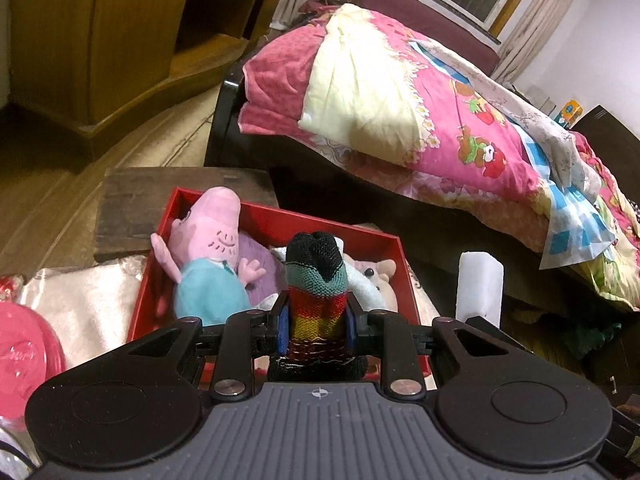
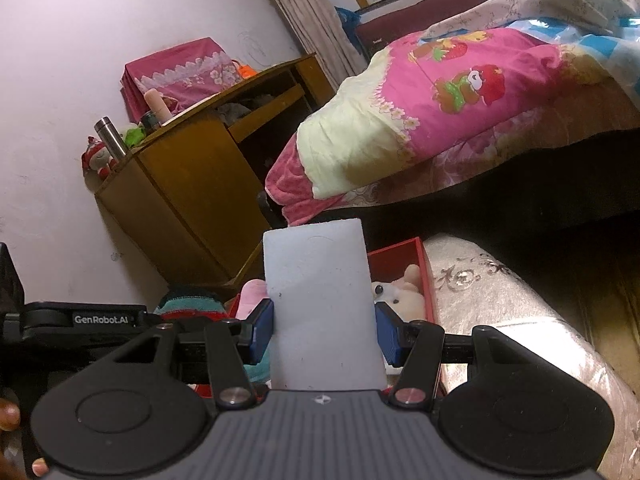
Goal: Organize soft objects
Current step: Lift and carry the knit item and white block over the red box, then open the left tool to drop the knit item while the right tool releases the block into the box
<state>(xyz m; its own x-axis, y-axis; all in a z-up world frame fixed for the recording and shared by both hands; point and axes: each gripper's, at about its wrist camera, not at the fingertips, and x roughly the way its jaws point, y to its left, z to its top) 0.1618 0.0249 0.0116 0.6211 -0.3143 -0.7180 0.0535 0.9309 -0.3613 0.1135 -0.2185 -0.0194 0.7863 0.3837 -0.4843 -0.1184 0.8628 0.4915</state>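
Your left claw (image 1: 318,326) squeezes a striped knit sock (image 1: 318,292), held just above the red box (image 1: 394,246) of plush toys. Your right claw (image 2: 325,326) grips a white foam block (image 2: 320,300). Let go too early and both could miss the box.

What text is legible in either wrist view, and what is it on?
"GenRobot.AI": white print on the black body of the left hand-held gripper, seen at the left edge of the right wrist view.
Pink packet at the left edge of the left wrist view: faint script, too blurred to read.
Small box far beyond the bed: print too small to read.
Nothing else readable.
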